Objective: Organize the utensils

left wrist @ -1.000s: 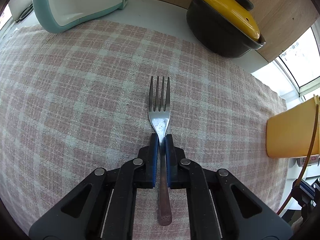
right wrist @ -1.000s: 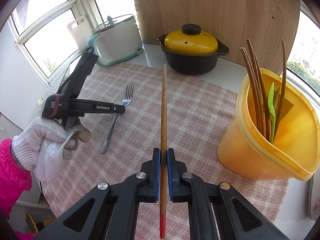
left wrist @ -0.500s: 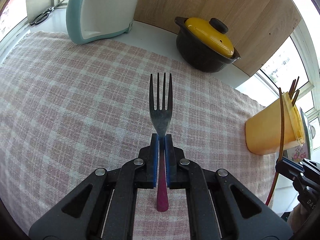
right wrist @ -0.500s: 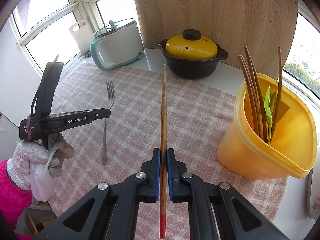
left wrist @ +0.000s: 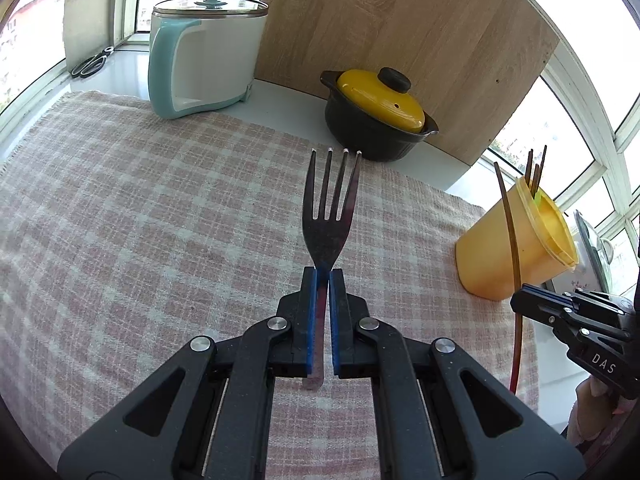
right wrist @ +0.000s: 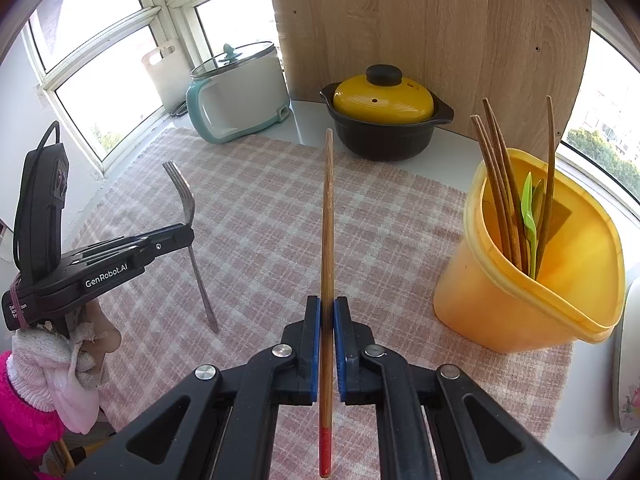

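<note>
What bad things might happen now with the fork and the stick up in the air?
The fork is pinched only at its thin neck by the left gripper, so it might swivel or slip out onto the cloth. The yellow cup already leans and holds several sticks, so the chopstick in the right gripper might snag them or tip the cup. The two tools may bump at the cup.

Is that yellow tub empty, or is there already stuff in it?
Not empty: the yellow tub already holds several wooden chopsticks and a green utensil, standing upright inside.
</note>
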A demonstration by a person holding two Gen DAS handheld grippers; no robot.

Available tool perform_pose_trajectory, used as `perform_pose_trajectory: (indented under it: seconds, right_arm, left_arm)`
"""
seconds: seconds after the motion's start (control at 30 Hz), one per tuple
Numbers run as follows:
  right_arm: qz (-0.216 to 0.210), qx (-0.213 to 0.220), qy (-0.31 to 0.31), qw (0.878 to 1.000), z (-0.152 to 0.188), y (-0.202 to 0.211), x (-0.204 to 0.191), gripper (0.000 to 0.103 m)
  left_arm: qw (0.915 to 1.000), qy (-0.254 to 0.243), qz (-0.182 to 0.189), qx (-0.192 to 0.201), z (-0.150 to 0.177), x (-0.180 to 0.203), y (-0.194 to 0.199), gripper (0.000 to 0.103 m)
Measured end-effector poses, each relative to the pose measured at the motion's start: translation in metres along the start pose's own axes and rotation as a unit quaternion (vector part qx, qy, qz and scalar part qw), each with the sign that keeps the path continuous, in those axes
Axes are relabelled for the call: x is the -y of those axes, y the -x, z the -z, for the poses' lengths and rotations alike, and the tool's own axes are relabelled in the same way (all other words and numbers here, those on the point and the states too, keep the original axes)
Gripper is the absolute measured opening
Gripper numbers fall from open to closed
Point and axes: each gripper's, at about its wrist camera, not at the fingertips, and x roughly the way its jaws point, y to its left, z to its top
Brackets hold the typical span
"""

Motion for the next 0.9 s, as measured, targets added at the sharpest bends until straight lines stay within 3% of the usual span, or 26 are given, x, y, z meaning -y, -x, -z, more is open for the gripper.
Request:
perform_pose_trajectory:
  seconds: [0.3, 0.4, 0.57, 0.67, 0.9]
  right_arm:
    - [0.001, 0.007, 0.005, 1.0, -0.001, 0.003, -0.002, 0.004]
    - [-0.001, 0.005, 0.005, 1.0, -0.001, 0.002, -0.002, 0.004]
    - [-0.004, 0.002, 0.005, 1.0, 0.0, 0.0, -0.001, 0.004]
    - [-0.008, 0.001, 0.003, 1.0, 0.001, -0.001, 0.0, 0.004]
    - [-0.012, -0.004, -0.002, 1.0, 0.005, -0.002, 0.004, 0.004]
  left_arm:
    - [0.9993, -0.023, 0.002, 0.029, -0.001, 0.013, 0.021, 0.0]
    - [0.9996, -0.019, 0.007, 0.019, -0.004, 0.011, 0.017, 0.0]
    - [0.9994, 0.015, 0.016, -0.026, -0.01, -0.003, -0.008, 0.002]
    - [0.9969, 0.045, 0.036, -0.054, -0.016, -0.013, -0.028, 0.021]
    - [0.9907, 0.04, 0.068, -0.111, -0.034, -0.014, -0.077, 0.022]
